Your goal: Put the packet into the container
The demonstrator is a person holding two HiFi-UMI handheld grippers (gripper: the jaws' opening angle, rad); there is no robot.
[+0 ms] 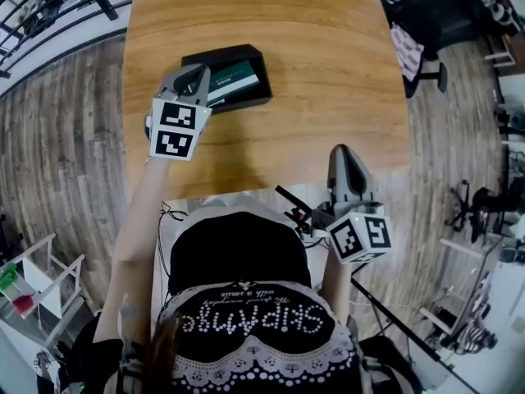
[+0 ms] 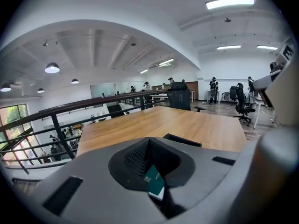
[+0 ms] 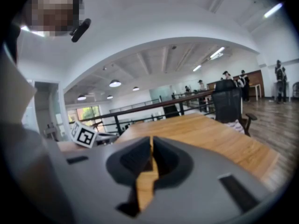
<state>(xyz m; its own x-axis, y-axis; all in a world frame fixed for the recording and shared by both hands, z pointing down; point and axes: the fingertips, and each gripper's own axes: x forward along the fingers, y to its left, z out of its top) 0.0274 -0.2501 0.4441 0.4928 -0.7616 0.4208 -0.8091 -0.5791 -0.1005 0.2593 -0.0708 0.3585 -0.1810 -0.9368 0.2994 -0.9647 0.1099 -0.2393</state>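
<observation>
On the far-left part of the wooden bench (image 1: 320, 72) there's a shallow black container (image 1: 220, 54), and the green packet (image 1: 239, 79) sits inside its outline when you look down from the head view. The left hand-held gripper (image 1: 199, 75) is right over the packet's left end. Its own view settles it: the jaws are pressed together and pinching the green packet (image 2: 154, 181), a corner of it poking out between the dark pads. Can't honestly tell whether the packet is resting on the container floor or lifted a bit off it. A dark edge of the container (image 2: 183, 140) peeks out just past the jaws in that view too.

The right hand-held gripper (image 1: 344, 151) is well apart from all that, at the near edge of the bench on the right side, pointing away from the person. Its jaws are pressed together with nothing between them, just a thin sliver of bench wood showing through in its own view (image 3: 152, 143). The left one's marker cube (image 3: 84, 135) shows up off to the left there.
</observation>
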